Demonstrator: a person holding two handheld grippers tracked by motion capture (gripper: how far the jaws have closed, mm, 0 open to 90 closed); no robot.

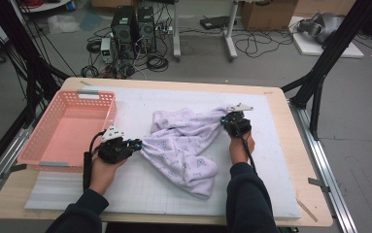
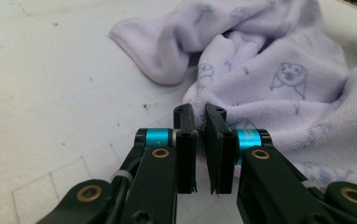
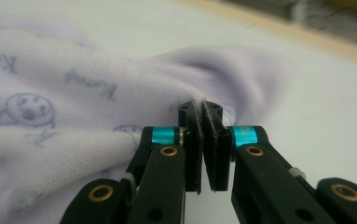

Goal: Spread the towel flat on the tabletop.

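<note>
High view: two dark sleeves enter from the near edge of the bench (image 1: 280, 160). The left tool (image 1: 136, 144) lies low over the white mat (image 1: 251, 194), its jaws clamped on the left end of the lilac printed towel (image 1: 183, 145). In the left gripper view its jaws pinch the towel's (image 2: 288, 79) edge with little gap. The right tool (image 1: 224, 120), farther off and to the right, is clamped on the towel's far right corner; in the right gripper view a thin fold of the towel (image 3: 50, 116) is pressed between the jaws. The towel lies bunched mid-mat between both tools. The empty pink basket (image 1: 84, 99) stands at the left, just beside the left tool.
</note>
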